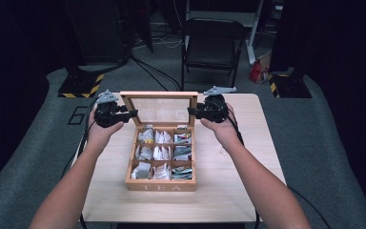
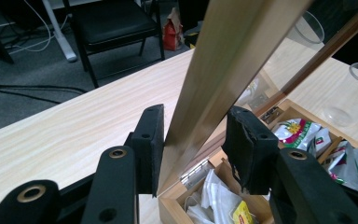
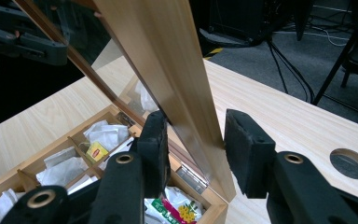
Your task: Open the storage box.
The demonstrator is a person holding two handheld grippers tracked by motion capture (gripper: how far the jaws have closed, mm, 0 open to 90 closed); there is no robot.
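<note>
Tea box (image 1: 160,187) sits in the middle of the light wooden table (image 1: 228,200), its glass-paned lid (image 1: 159,95) standing upright at the far edge, and my two claws flank that lid — one at each side rail.

My left gripper (image 1: 132,113) reaches in from the left at the lid's left rail. In the left gripper view the pale wooden rail (image 2: 214,79) rises slantwise between my two black pads: the left pad (image 2: 150,140) lies against the rail's face, while the right pad (image 2: 247,144) stands a little off it with a gap showing, so the jaws are spread around the wood, not clamped on it.

My right gripper (image 1: 191,111) comes in from the right at the lid's right rail. In the right gripper view that rail (image 3: 168,60) runs down between the pads; the left pad (image 3: 154,144) sits at the glass side of it, the right pad (image 3: 244,149) stands clear on the outer side — spread here too, straddling the frame without pinching.

Below the lid, the box's nine compartments hold tea bags (image 1: 163,151) in white and coloured wrappers. The hinge (image 3: 191,179) shows just under my right claw, at the box's back corner.
</note>
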